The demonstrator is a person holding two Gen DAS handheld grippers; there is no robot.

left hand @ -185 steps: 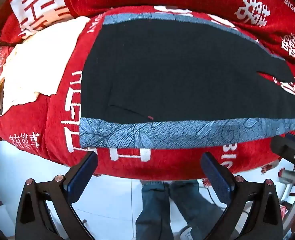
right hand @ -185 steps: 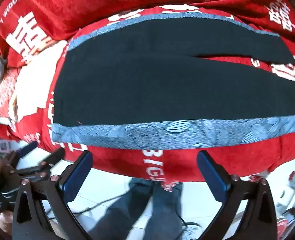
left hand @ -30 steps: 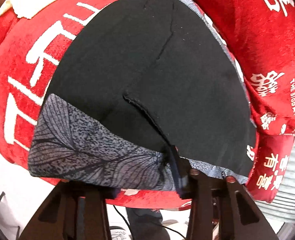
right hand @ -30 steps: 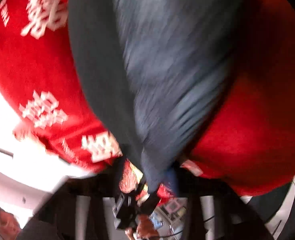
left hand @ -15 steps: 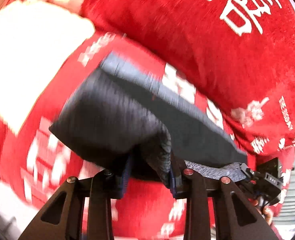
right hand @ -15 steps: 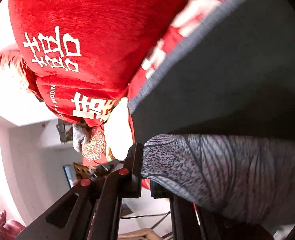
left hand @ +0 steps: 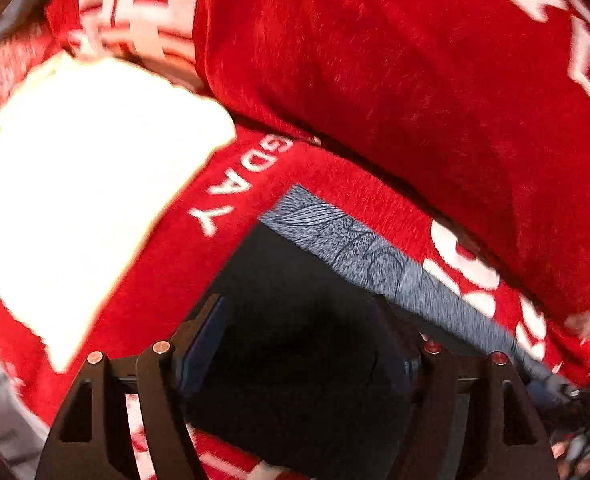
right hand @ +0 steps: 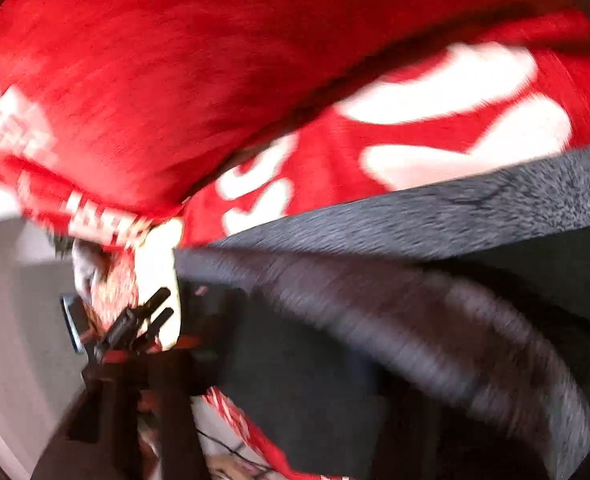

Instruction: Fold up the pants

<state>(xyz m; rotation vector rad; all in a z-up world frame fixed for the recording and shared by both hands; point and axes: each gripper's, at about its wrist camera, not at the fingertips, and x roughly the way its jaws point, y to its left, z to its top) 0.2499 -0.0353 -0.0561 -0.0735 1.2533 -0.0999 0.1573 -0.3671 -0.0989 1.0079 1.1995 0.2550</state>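
Observation:
The black pants with a grey leaf-print side band lie on the red sofa seat. In the left wrist view my left gripper stands open over the black cloth, its fingers apart with nothing pinched. The right wrist view is blurred: the pants fill the lower right, their grey band across the middle. My right gripper is dark and smeared against the cloth; I cannot tell how its jaws stand. The left gripper also shows in the right wrist view.
A red back cushion with white lettering rises behind the seat. A cream cloth lies on the seat to the left of the pants. Pale floor shows beyond the sofa edge at the left.
My left gripper has let go of the near edge it carried over and now stands open above the folded pants. The right gripper has swung along the cloth.

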